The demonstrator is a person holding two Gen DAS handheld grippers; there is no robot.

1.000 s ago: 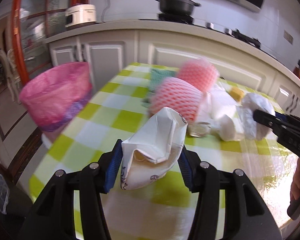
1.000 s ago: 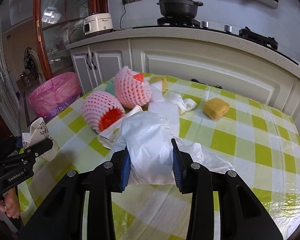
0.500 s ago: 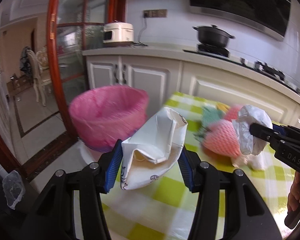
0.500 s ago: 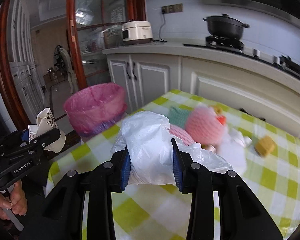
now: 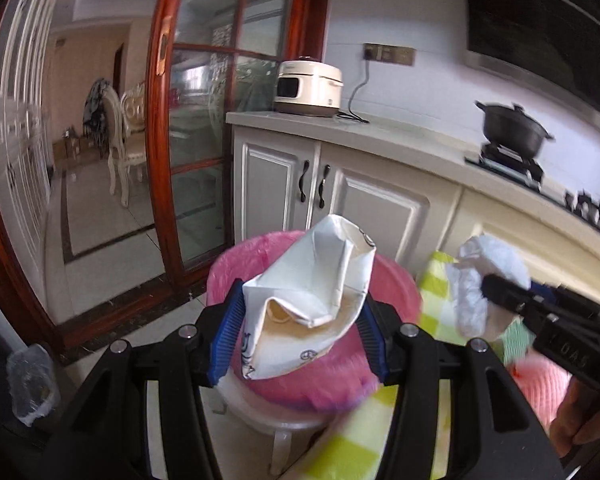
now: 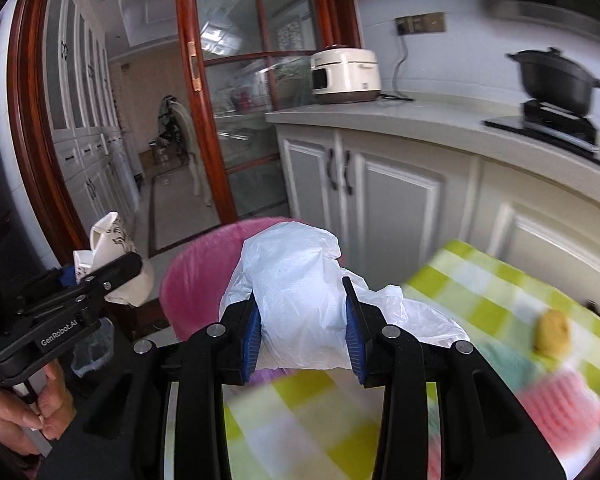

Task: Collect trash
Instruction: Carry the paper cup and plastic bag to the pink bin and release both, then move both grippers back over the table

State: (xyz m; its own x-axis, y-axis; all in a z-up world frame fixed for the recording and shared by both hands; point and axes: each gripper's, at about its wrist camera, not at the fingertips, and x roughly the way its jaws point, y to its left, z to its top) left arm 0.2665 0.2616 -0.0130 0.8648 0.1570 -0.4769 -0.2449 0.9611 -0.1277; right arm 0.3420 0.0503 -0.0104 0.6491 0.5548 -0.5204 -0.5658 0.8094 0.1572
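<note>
My left gripper is clamped on a crumpled white paper carton; my right gripper grips a crumpled white plastic bag. The round bin lined with a pink bag lies straight ahead and below both, off the end of the green-checked table; I judge the left nearer. The bin's inside is hidden behind the loads, and its rim is blurred.

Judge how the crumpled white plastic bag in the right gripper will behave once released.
The crumpled white plastic bag is probably floppy: a loose tail spills past the right gripper unsupported. It looks thin and wrinkled, so likely very light and may drift rather than drop straight toward the pink-lined bin. Bunched between the pads, it may spring open.
</note>
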